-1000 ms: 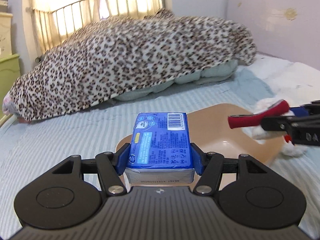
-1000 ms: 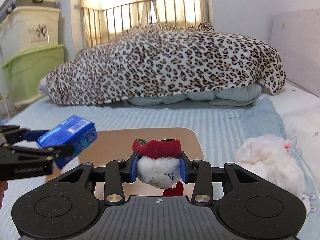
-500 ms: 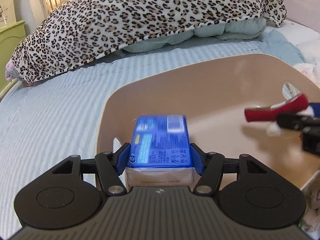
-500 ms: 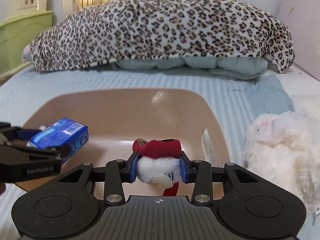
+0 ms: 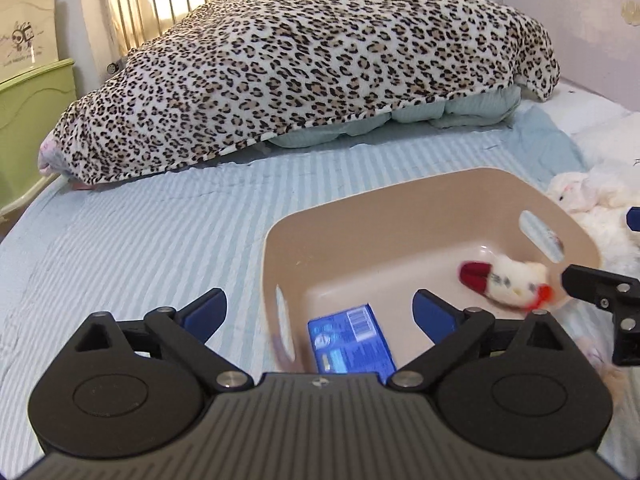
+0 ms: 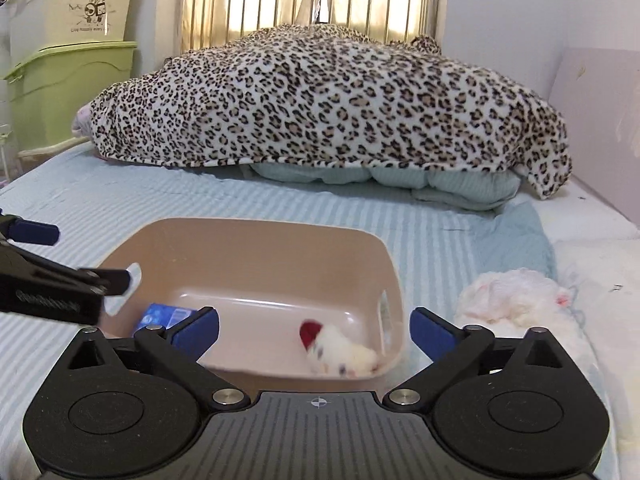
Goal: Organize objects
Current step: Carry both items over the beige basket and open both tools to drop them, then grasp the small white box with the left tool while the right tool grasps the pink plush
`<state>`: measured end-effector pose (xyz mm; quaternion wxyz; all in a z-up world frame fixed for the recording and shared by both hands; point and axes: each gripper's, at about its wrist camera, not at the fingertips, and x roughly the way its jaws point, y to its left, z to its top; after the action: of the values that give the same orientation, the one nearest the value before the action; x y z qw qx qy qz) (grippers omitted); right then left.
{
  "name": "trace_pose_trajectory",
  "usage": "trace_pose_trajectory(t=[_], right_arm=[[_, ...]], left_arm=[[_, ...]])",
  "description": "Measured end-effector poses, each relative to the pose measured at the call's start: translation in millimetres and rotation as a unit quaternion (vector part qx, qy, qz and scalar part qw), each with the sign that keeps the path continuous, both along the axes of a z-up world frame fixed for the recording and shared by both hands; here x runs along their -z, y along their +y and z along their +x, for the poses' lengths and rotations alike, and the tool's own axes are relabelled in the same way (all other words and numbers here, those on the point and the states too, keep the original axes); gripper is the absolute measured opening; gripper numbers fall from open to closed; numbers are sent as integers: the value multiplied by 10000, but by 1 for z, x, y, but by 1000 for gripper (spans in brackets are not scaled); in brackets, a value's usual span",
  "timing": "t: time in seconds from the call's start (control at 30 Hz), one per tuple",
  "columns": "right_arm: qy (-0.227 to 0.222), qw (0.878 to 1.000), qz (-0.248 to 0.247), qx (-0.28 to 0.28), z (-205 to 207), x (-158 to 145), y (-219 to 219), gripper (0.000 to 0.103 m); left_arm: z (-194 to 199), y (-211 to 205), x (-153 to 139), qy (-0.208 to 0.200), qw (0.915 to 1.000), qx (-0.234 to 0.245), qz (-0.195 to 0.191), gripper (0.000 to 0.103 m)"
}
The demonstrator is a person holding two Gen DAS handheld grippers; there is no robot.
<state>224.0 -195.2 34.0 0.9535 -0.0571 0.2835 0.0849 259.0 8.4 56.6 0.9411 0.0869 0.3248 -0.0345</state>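
With both sets of jaws spread wide and holding nothing, the left gripper point(image 5: 318, 312) and right gripper point(image 6: 314, 326) hover above the tan basin point(image 5: 400, 192) at lower centre. Inside it lie the blue tissue pack point(image 5: 350, 340) and small plush cat point(image 5: 506, 282), apparently gathered there for tidying. A white plush toy point(image 6: 516, 292) lies on the bed at right, outside.

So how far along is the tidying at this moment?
Done: the blue packet and the small red-and-white plush both lie inside the tan bin. In hand: nothing; the left gripper and right gripper are both open and empty above the bin. Left: the fluffy white plush lies on the bed beside the bin.
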Motion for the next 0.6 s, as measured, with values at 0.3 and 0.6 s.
trace_pose_trajectory(t=[0.3, 0.6], right_arm=[[242, 9995, 1, 192, -41, 7, -21, 103], [723, 9972, -100, 182, -51, 51, -29, 103]], left_arm=[[-41, 12, 5, 247, 9995, 84, 196, 100], [-53, 14, 47, 593, 9976, 93, 342, 100]])
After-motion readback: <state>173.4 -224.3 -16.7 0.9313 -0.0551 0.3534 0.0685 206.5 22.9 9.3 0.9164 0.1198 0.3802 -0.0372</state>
